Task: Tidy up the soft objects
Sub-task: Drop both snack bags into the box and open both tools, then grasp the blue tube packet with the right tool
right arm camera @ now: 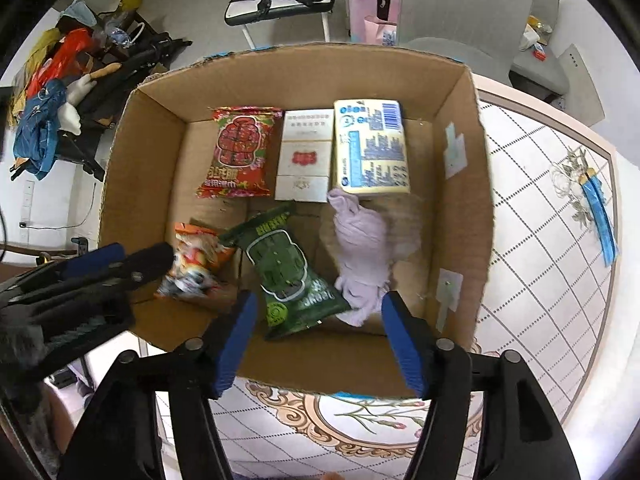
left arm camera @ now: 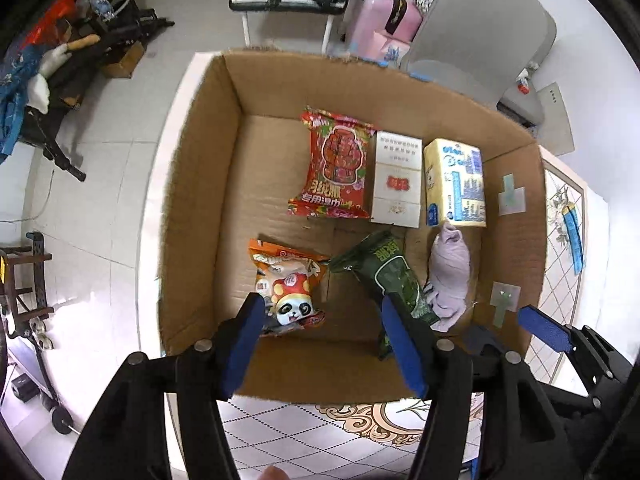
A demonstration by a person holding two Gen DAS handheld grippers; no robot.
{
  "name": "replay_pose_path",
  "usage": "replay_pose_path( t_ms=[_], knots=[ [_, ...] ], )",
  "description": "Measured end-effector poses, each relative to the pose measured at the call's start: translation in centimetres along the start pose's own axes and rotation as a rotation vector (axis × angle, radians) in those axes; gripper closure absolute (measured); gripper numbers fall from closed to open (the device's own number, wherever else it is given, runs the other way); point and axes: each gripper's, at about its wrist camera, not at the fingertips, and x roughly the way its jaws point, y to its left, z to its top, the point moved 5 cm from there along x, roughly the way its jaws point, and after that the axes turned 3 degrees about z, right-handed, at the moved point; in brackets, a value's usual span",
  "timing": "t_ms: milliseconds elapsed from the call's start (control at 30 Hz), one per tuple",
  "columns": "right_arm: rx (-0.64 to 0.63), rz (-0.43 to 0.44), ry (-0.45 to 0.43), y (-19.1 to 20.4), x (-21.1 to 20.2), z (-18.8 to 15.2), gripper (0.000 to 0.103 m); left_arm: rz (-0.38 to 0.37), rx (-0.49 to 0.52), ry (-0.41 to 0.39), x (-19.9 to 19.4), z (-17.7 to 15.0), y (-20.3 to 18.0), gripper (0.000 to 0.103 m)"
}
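While both grippers hang over the cardboard box (left arm camera: 192, 200), nothing is held.

Left wrist view: left gripper (left arm camera: 324, 344) fingers are parted with empty air between them, nothing gripped. Orange panda pouch (left arm camera: 290, 288) is seen at 7 o'clock on the box floor, just beyond the left-hand finger (left arm camera: 244, 344). Green pouch (left arm camera: 394, 280) lies at 5 o'clock, its near end hidden behind the other finger. Lilac cloth (left arm camera: 450, 276) lies just right of it. Red wipes pack (left arm camera: 338, 164), white carton (left arm camera: 396, 178) and yellow tissue pack (left arm camera: 456, 182) are lined up across the 12 to 2 o'clock side.

Right wrist view: right gripper (right arm camera: 318, 332) fingers are wide apart, nothing clamped; green pouch (right arm camera: 288, 272) and lilac cloth (right arm camera: 362, 252) lie beyond the gap. Left gripper (right arm camera: 120, 260) is seen at 9 o'clock, close to the panda pouch (right arm camera: 196, 258). Patterned worktop (right arm camera: 540, 240) carries the box.

Risks, judged: the cloth edge overlaps the green pouch, so a grab at either could drag both. The near wall could be clipped by a low finger. Grippers working side by side could collide.
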Motion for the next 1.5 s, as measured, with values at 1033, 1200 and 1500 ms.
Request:
replay_pose_path(
  t_ms=[1033, 1200, 1500],
  knots=[
    [0.104, 0.005, -0.123, -17.5, -8.2, -3.9, 0.011, 0.163, 0.009, -0.248, -7.2, -4.2, -9.2, 0.004],
    [0.246, -0.085, -0.099, -29.8, -6.1, -1.7, 0.011, 0.178, -0.007, -0.203, -3.7, -2.4, -13.2, 0.004],
    [0.357, -0.156, 0.046, -44.7, 1.3, 3.8, 0.011, 0.208, -0.013, -0.092, 3.3, 0.3, -19.1, 0.004]
  ],
)
